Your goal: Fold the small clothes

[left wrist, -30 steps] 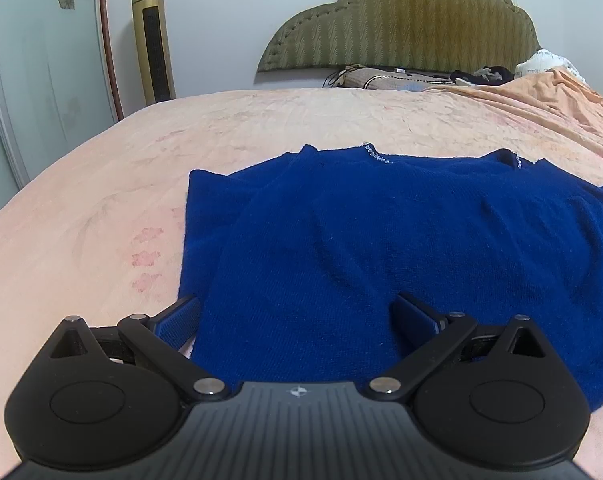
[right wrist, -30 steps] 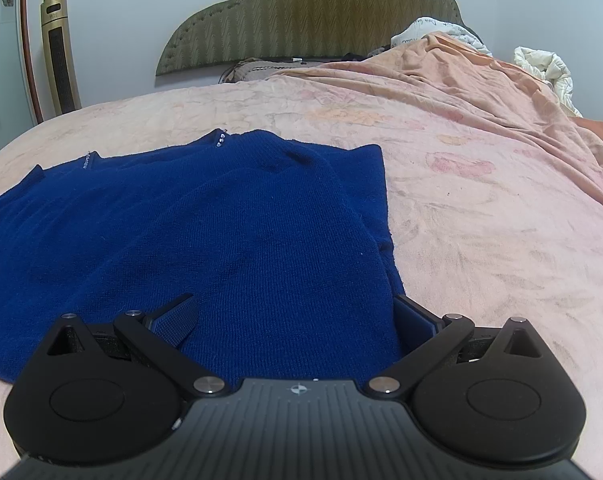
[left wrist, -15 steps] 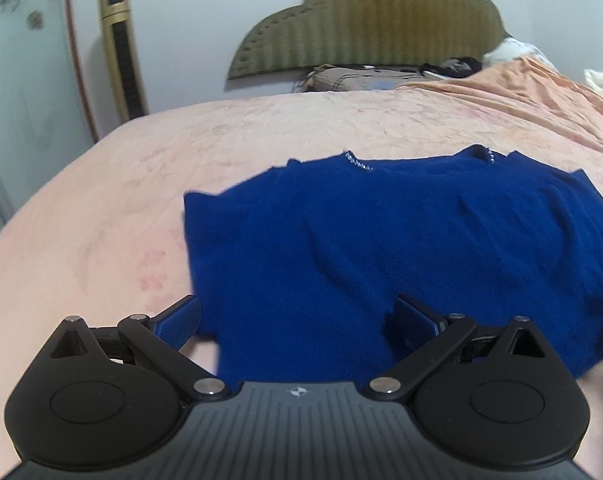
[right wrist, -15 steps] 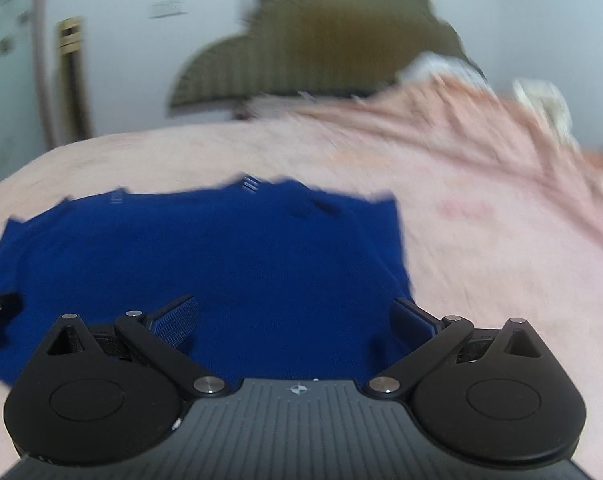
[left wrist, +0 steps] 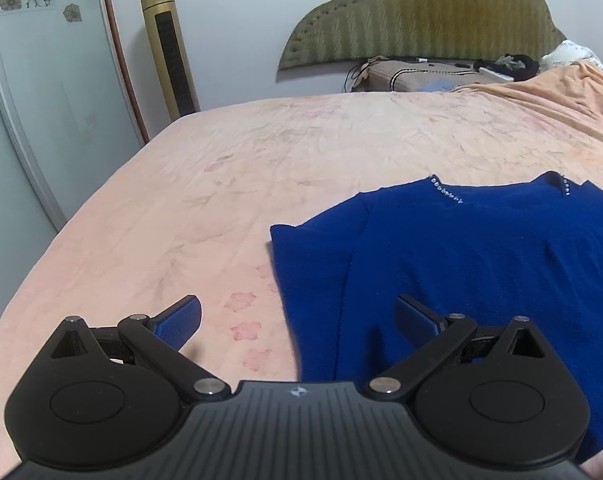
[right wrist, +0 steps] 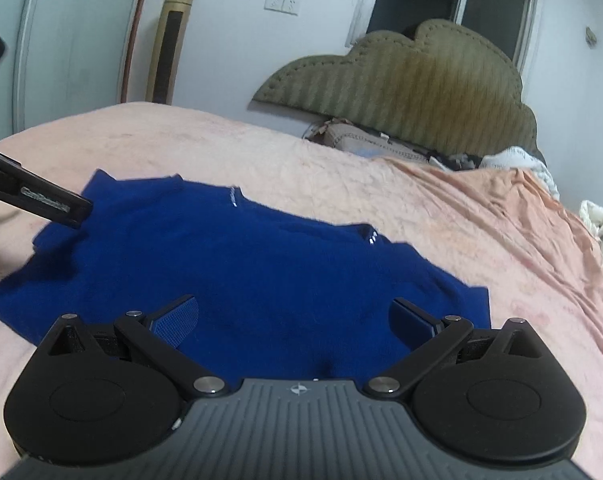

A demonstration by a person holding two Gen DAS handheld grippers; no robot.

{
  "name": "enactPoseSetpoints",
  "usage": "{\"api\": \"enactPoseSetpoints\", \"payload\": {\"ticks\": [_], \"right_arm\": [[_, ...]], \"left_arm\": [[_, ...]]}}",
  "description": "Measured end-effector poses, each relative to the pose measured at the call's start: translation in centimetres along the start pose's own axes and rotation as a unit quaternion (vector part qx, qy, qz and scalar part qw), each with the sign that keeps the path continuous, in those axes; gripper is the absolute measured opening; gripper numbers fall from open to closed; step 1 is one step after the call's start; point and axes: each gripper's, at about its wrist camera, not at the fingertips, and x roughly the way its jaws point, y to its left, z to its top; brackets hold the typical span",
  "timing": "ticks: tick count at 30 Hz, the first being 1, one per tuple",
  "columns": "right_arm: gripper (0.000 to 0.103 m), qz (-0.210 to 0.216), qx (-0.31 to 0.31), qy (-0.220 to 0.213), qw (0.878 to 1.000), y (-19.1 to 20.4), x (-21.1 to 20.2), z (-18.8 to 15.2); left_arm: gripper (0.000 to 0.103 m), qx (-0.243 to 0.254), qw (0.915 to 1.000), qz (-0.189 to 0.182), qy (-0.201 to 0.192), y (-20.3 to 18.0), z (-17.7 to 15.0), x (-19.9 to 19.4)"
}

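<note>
A small dark blue knit top [left wrist: 473, 256] lies flat on the pink bedsheet [left wrist: 261, 152], its beaded neckline toward the headboard. In the right wrist view the top [right wrist: 261, 272] fills the middle of the frame. My left gripper [left wrist: 297, 316] is open and empty, hovering over the top's left edge, one finger over the sheet and one over the cloth. My right gripper [right wrist: 293, 316] is open and empty above the top's near hem. The left gripper's finger [right wrist: 41, 200] shows at the left of the right wrist view, over the top's far left corner.
A green padded headboard [left wrist: 421, 12] stands at the far end with clutter [left wrist: 441, 72] below it. A gold tower fan [left wrist: 169, 48] and a glass door [left wrist: 41, 100] are at the left. A rumpled orange blanket [right wrist: 541, 232] lies on the bed's right side.
Both grippers have lifted and swung: the left moved left so the top now sits to its right; the right turned left and tilted. Both stayed open.
</note>
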Motion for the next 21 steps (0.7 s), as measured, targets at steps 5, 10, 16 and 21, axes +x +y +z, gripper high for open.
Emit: {"api": "enactPoseSetpoints", "payload": {"ticks": [5,10,16,21], "right_arm": [[0.103,0.008,-0.022,-0.009,1.0,1.0,-0.9,0.1],[0.102,0.025,-0.058,-0.021,0.998,2.9,-1.7,0.2],[0.102,0.052,-0.119,-0.039,0.991,6.6,-2.8,0.0],[0.101,0.043,-0.187,-0.055,0.98,9.6,-3.2,-0.5]], "left_arm": [[0.103,0.007,1.0,0.001,0.007,0.2,0.3,0.5],[0.103,0.019,0.9997,-0.001,0.013,0.5,0.5,1.1],[0.103,0.036,0.9991,0.014,0.019,0.9,0.9,2.0],[0.103,0.021,0.9986,-0.038,0.031,1.9,1.4,2.5]]}}
